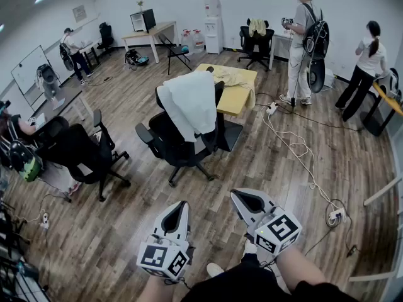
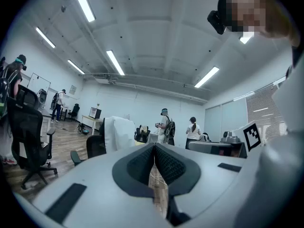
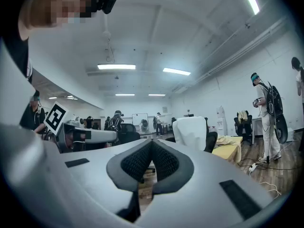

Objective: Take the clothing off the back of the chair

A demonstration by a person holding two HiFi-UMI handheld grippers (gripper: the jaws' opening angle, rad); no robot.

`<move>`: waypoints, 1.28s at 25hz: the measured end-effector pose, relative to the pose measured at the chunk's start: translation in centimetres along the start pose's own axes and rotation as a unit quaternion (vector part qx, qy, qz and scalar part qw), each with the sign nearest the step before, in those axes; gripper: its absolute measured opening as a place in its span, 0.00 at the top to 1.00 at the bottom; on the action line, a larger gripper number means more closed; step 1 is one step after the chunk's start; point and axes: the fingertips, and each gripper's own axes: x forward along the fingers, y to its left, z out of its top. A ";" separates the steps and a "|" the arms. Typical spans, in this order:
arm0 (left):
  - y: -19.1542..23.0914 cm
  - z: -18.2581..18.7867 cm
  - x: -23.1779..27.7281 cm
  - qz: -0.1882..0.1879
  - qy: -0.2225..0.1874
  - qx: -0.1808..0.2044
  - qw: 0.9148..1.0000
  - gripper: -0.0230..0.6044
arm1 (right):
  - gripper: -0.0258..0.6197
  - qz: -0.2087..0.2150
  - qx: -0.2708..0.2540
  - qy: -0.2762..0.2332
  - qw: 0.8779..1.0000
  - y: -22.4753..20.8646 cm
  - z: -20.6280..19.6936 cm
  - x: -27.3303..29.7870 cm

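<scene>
1. The left gripper is clenched, jaws together on nothing.
2. The right gripper is likewise clenched and empty.
3. Well ahead of both, the white clothing drapes over the back of the black chair, beside a yellow table.

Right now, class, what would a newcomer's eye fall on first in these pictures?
The white garment draped over the back of the black office chair, mid-room in the head view, with a yellow table just behind it. At the bottom edge, the left gripper and right gripper point toward it, both shut and empty.
</scene>
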 end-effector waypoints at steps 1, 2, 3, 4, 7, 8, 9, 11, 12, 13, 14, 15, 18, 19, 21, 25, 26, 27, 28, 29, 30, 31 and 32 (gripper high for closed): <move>-0.2 -0.1 -0.1 0.000 0.000 0.000 1.000 0.93 | 0.94 -0.001 0.000 0.000 1.000 0.0 -0.1 -0.2; -0.3 -0.1 -0.1 0.000 0.000 -0.001 1.000 0.93 | 0.94 -0.001 0.000 0.000 1.000 0.0 -0.1 -0.3; -0.4 -0.2 -0.2 0.000 -0.001 -0.001 1.000 0.93 | 0.94 -0.001 0.000 0.000 1.000 0.0 -0.2 -0.4; -0.5 -0.2 -0.2 -0.001 -0.001 -0.002 1.000 0.93 | 0.94 -0.001 0.001 0.000 1.000 0.0 -0.2 -0.5; -0.6 -0.2 -0.5 -0.001 -0.001 0.000 1.000 0.93 | 0.94 0.007 0.007 -0.005 1.000 0.5 -0.1 -0.7; -0.6 -0.2 -0.6 -0.002 -0.001 0.000 1.000 0.93 | 0.94 0.011 0.009 -0.007 1.000 0.7 -0.1 -0.7; -0.6 -0.2 -0.7 -0.002 -0.001 0.000 1.000 0.93 | 0.94 0.012 0.009 -0.008 1.000 0.8 0.0 -0.7; -0.7 -0.2 -0.9 -0.003 -0.001 0.000 1.000 0.93 | 0.94 0.012 0.010 -0.008 1.000 1.0 0.0 -0.8; -0.7 -0.2 -1.1 -0.004 -0.001 0.000 1.000 0.93 | 0.94 0.011 0.009 -0.008 1.000 1.2 0.0 -0.8; -0.7 -0.3 -1.2 -0.005 0.000 0.000 1.000 0.93 | 0.94 0.011 0.009 -0.007 1.000 1.3 -0.1 -0.8; -0.7 -0.3 -1.4 -0.005 -0.001 0.000 1.000 0.93 | 0.94 0.011 0.009 -0.007 1.000 1.4 -0.1 -0.8; -0.6 -0.3 -1.5 -0.006 -0.001 0.000 1.000 0.93 | 0.94 0.011 0.008 -0.007 1.000 1.6 -0.1 -0.7; -0.5 -0.4 -2.0 -0.009 -0.002 0.001 1.000 0.93 | 0.94 0.012 0.006 -0.008 1.000 2.1 -0.1 -0.6; -0.5 -0.5 -2.2 -0.010 -0.002 0.001 1.000 0.93 | 0.94 0.012 0.005 -0.008 1.000 2.2 -0.1 -0.5; -0.3 -0.6 -2.4 -0.010 -0.002 0.002 1.000 0.93 | 0.94 0.013 0.004 -0.009 1.000 2.4 -0.2 -0.3; 0.0 -0.8 -2.2 -0.006 -0.001 0.000 1.000 0.93 | 0.94 0.017 0.005 -0.008 1.000 2.0 -0.2 0.3; 0.0 -0.8 -2.0 -0.004 -0.001 0.000 1.000 0.93 | 0.94 0.018 0.005 -0.008 1.000 1.7 -0.2 0.5; 0.1 -0.8 -1.7 -0.002 0.000 0.000 1.000 0.93 | 0.94 0.020 0.004 -0.009 1.000 1.3 -0.1 0.7; 0.1 -0.8 -1.4 0.000 0.001 0.000 1.000 0.93 | 0.94 0.021 0.004 -0.010 1.000 0.9 0.0 0.9; 0.2 -0.8 -1.0 0.002 0.002 0.000 1.000 0.93 | 0.94 0.022 0.005 -0.010 1.000 0.5 0.1 1.2; 0.3 -0.7 -0.6 0.004 0.003 0.000 1.000 0.93 | 0.94 0.024 0.005 -0.010 1.000 0.0 0.2 1.4; 0.3 -0.7 -0.3 0.005 0.004 0.000 1.000 0.93 | 0.94 0.026 0.004 -0.010 1.000 -0.4 0.4 1.7; 0.4 -0.6 0.2 0.007 0.004 0.001 1.000 0.93 | 0.94 0.028 0.004 -0.010 1.000 -0.8 0.5 2.0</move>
